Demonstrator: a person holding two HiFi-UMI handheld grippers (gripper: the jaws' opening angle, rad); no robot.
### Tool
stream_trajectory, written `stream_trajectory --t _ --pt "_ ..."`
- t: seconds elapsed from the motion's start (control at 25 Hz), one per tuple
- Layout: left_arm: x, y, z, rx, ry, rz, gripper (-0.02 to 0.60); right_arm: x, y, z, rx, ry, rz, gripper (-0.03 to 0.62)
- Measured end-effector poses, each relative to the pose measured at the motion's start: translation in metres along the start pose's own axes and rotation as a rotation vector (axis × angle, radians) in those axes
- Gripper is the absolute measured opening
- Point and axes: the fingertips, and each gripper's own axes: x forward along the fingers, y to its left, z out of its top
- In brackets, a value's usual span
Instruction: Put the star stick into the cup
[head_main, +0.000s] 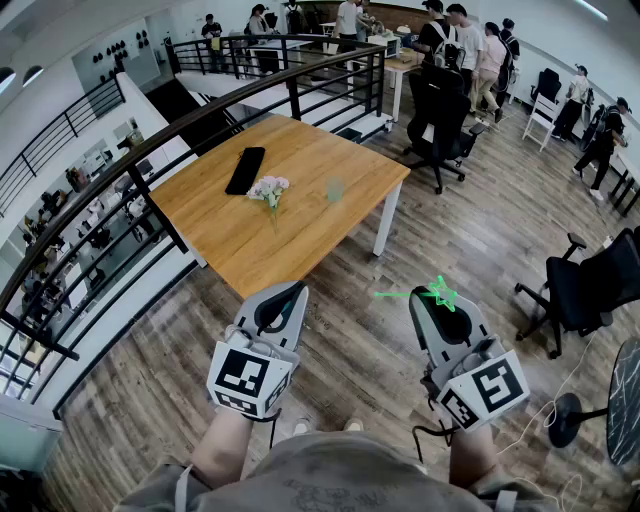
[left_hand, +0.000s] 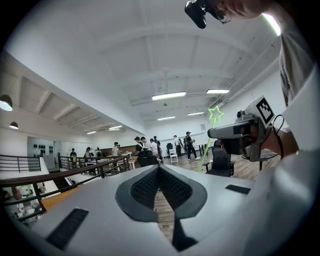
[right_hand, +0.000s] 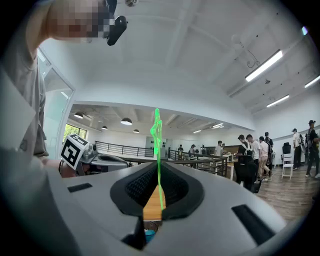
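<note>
The green star stick (head_main: 441, 293) is clamped in my right gripper (head_main: 427, 298), which is shut on it; the star sits at the jaw tips and the thin stem points left. In the right gripper view the stick (right_hand: 159, 172) rises upright from between the closed jaws (right_hand: 157, 167). The left gripper view shows the star (left_hand: 216, 114) above the right gripper (left_hand: 235, 132). A clear cup (head_main: 335, 189) stands on the wooden table (head_main: 300, 225), well ahead of both grippers. My left gripper (head_main: 289, 290) is shut with nothing in it (left_hand: 159, 169). Both grippers hang over the floor, short of the table.
On the table lie a black flat object (head_main: 246, 170) and a small bunch of white flowers (head_main: 268, 189). A black railing (head_main: 150, 140) curves along the table's left side. Office chairs (head_main: 440, 120) (head_main: 590, 290) and several people (head_main: 470, 45) stand beyond and to the right.
</note>
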Motion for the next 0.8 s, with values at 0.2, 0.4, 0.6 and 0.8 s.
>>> stream_trajectory --t 0.2,0.4,0.6,0.8 --pt "0.007 -0.009 0.002 0.011 0.006 0.004 0.015 -0.005 -0.013 -0.002 0.011 0.002 0.004 0.04" --pt "0.016 -0.02 0.004 0.053 0.009 0.012 0.015 -0.012 -0.029 -0.007 0.034 -0.003 0.008 0.04" --pt "0.018 -0.026 0.004 0.06 0.002 0.042 0.015 -0.025 -0.034 -0.013 0.022 -0.018 0.034 0.04" --pt "0.026 -0.03 -0.001 0.069 0.021 0.054 0.015 -0.027 -0.042 -0.024 0.022 -0.012 0.044 0.04"
